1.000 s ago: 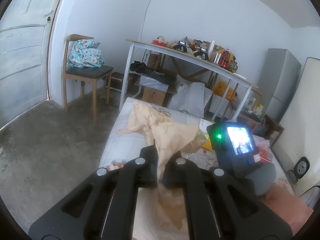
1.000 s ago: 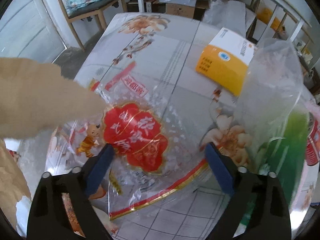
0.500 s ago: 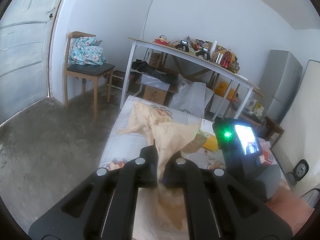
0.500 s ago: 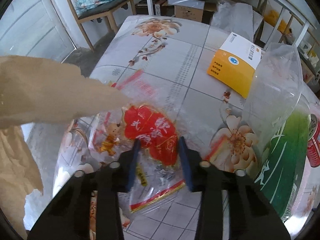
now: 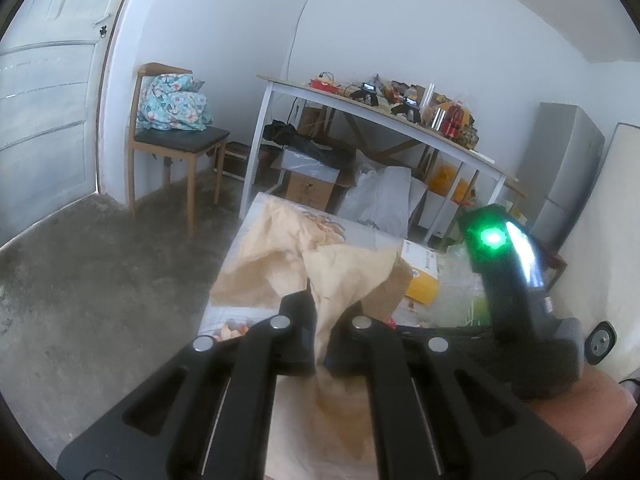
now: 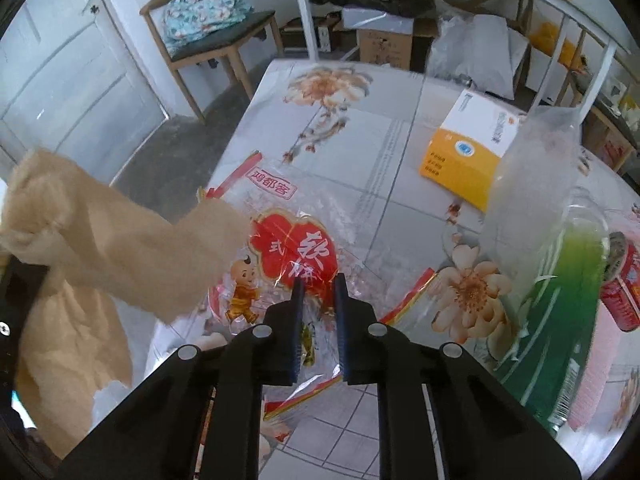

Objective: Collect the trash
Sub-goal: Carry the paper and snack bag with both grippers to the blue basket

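Observation:
My left gripper (image 5: 320, 304) is shut on a crumpled beige paper bag (image 5: 344, 268) and holds it up over the table's left side; the bag also shows in the right wrist view (image 6: 104, 248). My right gripper (image 6: 317, 284) is shut on a clear plastic snack wrapper with a red emblem and a cartoon child (image 6: 296, 252), pinching it just above the flowered tablecloth (image 6: 360, 128). The right gripper's body with a green light shows in the left wrist view (image 5: 504, 264).
On the table lie a yellow and white box (image 6: 468, 148), a clear and green plastic bag (image 6: 560, 264) and a red can (image 6: 624, 280). Beyond stand a wooden chair with a floral cloth (image 5: 172, 128), a cluttered white desk (image 5: 384, 120), boxes and a grey fridge (image 5: 568, 176).
My right gripper closed from wide open onto the red snack wrapper and lifted it slightly. My left gripper kept its hold on the beige bag.

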`<state>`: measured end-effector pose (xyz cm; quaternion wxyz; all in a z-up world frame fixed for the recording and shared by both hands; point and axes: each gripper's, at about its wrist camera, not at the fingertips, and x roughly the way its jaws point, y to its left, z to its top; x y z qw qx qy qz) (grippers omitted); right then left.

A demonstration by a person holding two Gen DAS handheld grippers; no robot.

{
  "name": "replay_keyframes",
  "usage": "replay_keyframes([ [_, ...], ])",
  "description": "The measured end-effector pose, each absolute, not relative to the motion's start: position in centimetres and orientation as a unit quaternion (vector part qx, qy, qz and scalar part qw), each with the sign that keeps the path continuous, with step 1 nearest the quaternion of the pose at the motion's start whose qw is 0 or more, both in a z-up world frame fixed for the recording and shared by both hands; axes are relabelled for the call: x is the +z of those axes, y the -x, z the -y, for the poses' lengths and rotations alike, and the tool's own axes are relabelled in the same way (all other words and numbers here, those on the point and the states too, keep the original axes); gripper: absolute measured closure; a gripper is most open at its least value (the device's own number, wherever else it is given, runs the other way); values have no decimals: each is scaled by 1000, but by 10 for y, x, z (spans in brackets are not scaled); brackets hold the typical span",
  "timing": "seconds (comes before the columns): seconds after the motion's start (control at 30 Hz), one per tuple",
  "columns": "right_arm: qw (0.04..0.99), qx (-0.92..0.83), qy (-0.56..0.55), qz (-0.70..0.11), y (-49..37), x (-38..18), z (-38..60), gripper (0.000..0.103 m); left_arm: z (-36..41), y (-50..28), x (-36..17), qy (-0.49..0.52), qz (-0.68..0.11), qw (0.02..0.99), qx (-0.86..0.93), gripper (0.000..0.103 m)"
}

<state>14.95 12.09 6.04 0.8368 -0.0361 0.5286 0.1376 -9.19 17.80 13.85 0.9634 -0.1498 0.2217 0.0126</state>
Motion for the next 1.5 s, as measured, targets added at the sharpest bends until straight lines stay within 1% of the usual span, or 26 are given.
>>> replay_keyframes([
  [0.27, 862, 117, 28, -492, -139, 97, -109, 89, -175, 102, 144, 151, -209, 966, 3, 102],
  [0.43, 872, 119, 11, -474, -120, 119, -94, 89, -167, 113, 160, 145, -194, 970, -10, 102],
  [0.73, 886, 122, 6, -447, -79, 154, -70, 89, -158, 174, 185, 125, -188, 974, -13, 102],
  [1.03, 888, 161, -3, -430, -26, 170, -88, 89, -174, 270, 231, 111, -172, 979, 18, 102],
  [1.17, 884, 197, 0, -423, 3, 172, -117, 89, -191, 337, 242, 105, -171, 978, 57, 102],
  [1.33, 873, 249, 18, -419, 44, 165, -166, 89, -218, 409, 231, 108, -195, 968, 116, 102],
  [1.5, 856, 301, 35, -418, 88, 144, -218, 89, -247, 484, 192, 97, -259, 941, 194, 102],
])
